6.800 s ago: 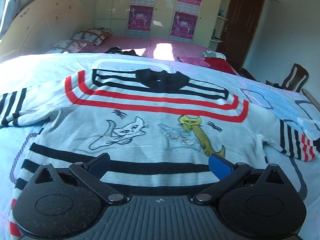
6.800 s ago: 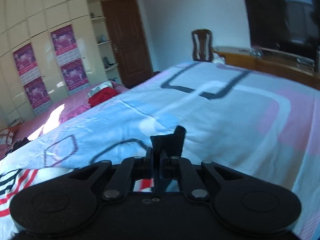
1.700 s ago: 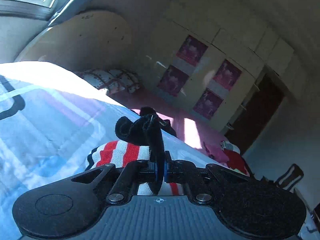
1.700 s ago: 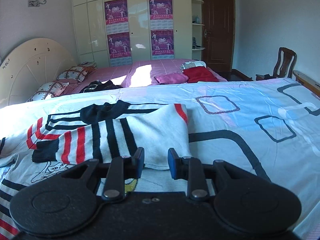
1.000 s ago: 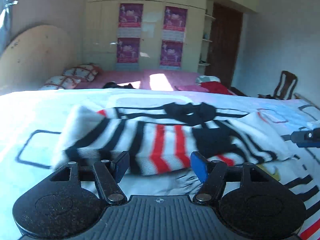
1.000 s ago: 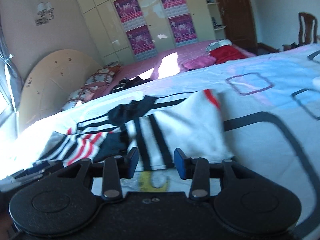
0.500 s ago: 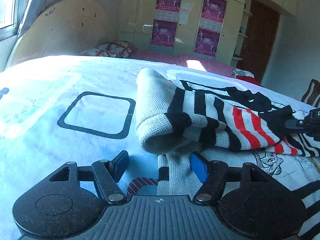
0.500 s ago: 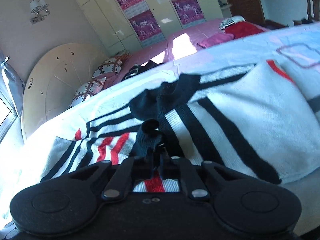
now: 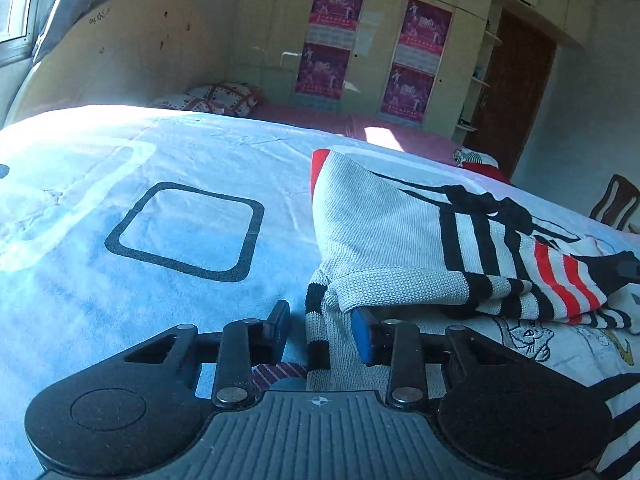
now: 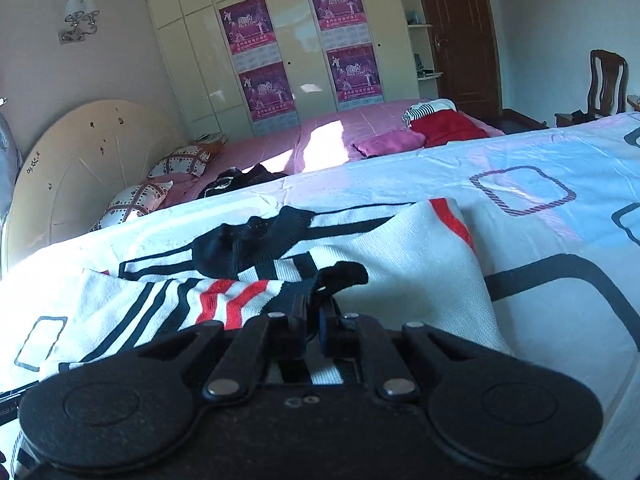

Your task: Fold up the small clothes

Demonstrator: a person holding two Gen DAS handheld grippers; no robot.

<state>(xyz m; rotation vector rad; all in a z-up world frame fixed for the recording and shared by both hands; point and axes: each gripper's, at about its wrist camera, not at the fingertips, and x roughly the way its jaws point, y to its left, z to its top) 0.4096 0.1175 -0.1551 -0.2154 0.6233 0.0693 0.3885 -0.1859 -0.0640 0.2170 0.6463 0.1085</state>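
Striped sweater spread on the bed, right gripper clamped on a black cuff, left gripper parted at the side edge.

Left wrist view: the left gripper point(image 9: 322, 330) sits low with jaws apart, the sweater point(image 9: 400, 236) edge lying between its fingers, nothing pinched; a sleeve point(image 9: 532, 284) is folded across the body on the blue patterned bed sheet point(image 9: 180, 208). Right wrist view: the right gripper point(image 10: 314, 320) has its jaws closed on the black cuff point(image 10: 340, 274) of the red-and-black striped sleeve; the sweater point(image 10: 404, 264) lies flat on the bed sheet point(image 10: 560, 184), black collar point(image 10: 248, 240) beyond.
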